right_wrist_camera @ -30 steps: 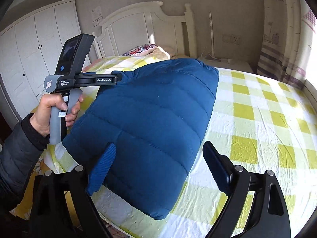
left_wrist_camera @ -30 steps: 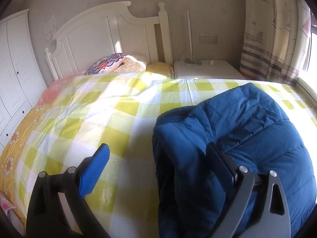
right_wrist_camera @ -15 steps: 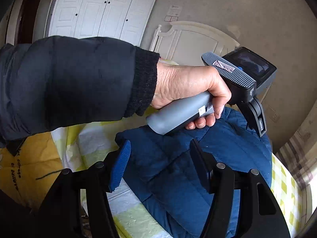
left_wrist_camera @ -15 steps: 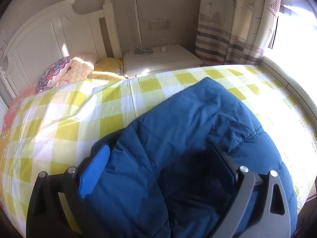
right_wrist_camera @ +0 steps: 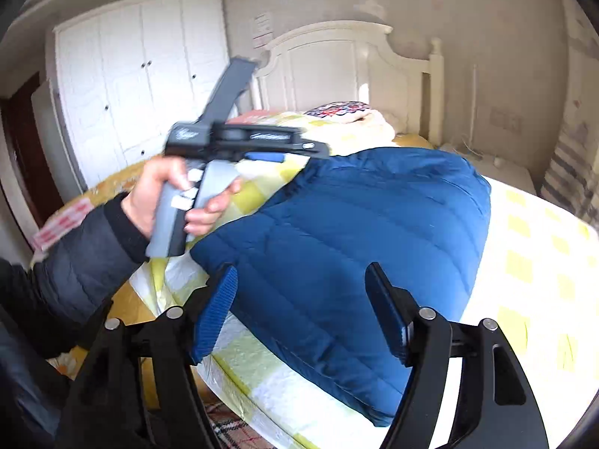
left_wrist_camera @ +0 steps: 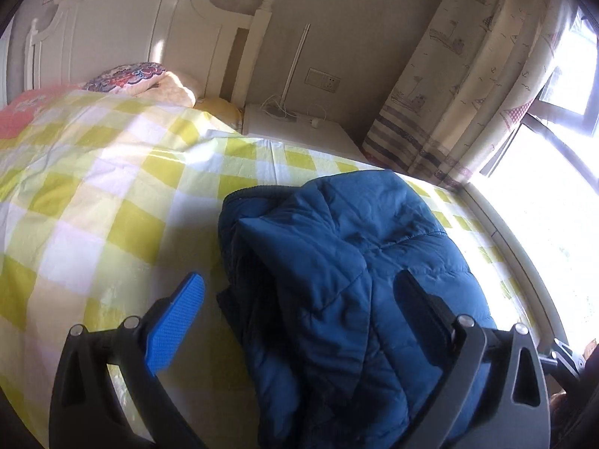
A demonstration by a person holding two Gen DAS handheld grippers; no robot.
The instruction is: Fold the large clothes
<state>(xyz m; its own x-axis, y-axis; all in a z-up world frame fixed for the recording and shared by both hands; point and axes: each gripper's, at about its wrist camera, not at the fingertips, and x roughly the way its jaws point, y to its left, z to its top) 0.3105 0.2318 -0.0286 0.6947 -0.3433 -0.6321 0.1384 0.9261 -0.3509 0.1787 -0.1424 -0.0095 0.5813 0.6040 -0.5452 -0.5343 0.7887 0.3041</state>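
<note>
Yellow-and-white checked bedding (left_wrist_camera: 112, 194) covers the bed that carries everything, with sun falling across it from the window side. Nearest in the left wrist view, the left gripper (left_wrist_camera: 299, 310) hangs over the bed with its jaws spread wide and nothing between the pads; its blue-padded finger (left_wrist_camera: 176, 325) sits above bare checked sheet, while the dark opposite finger (left_wrist_camera: 423, 310) shows against the blue puffer jacket (left_wrist_camera: 359, 262). Whether that finger touches the fabric cannot be told. In the right wrist view the right gripper (right_wrist_camera: 303, 310) is likewise wide open and empty, poised above the near edge of the bed where the jacket's quilted back reaches almost to the mattress rim. The jacket lies folded into a thick bundle on the bed's window-side half, its layered edges and collar turned toward the middle of the bed and its smooth quilted panel toward the foot. Left of it in the right wrist view, the person's left hand (right_wrist_camera: 176, 194), in a dark sleeve, grips the grey handle of the other tool, blurred. Farther off, patterned pillows (left_wrist_camera: 142, 78) rest at the head edge against the white headboard (left_wrist_camera: 123, 26). Beyond the head corner stand a white nightstand (left_wrist_camera: 299, 131), a striped curtain (left_wrist_camera: 460, 86), and, on the opposite side, a white wardrobe (right_wrist_camera: 142, 75).
</note>
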